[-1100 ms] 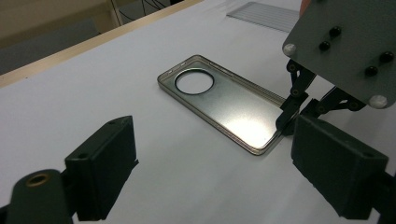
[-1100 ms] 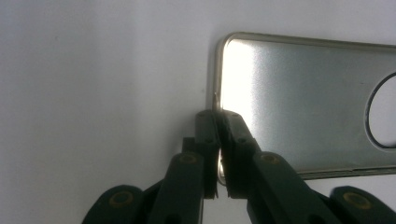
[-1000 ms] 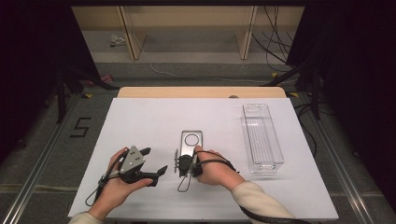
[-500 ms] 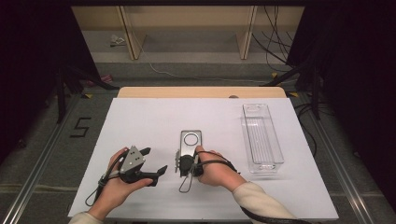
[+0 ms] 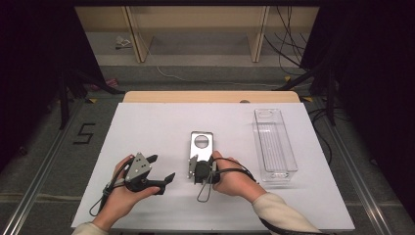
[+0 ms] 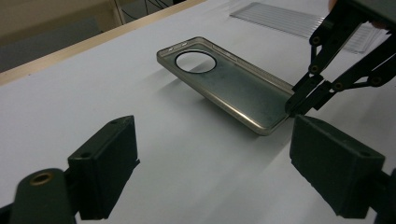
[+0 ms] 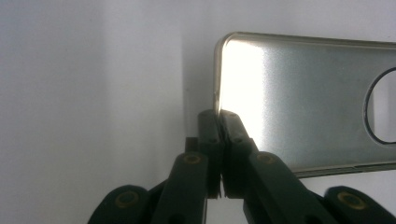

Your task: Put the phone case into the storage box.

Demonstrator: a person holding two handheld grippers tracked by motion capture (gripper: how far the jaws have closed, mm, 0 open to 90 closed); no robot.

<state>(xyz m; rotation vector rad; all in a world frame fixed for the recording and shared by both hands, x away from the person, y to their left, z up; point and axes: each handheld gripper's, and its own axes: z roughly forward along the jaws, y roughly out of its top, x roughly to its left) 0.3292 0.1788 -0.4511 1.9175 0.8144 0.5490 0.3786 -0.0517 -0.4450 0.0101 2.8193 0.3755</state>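
Right gripper (image 7: 218, 116) clenched on the near short edge of the phone case (image 5: 200, 148), which stretches straight ahead of its jaws, that end tilted off the white table (image 5: 147, 127); left gripper (image 5: 163, 169) released, holding nothing, the case ahead and right.

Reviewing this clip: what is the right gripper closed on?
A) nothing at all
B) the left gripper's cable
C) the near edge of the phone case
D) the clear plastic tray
C: in the right gripper view, the right gripper pinches the phone case at its rim.
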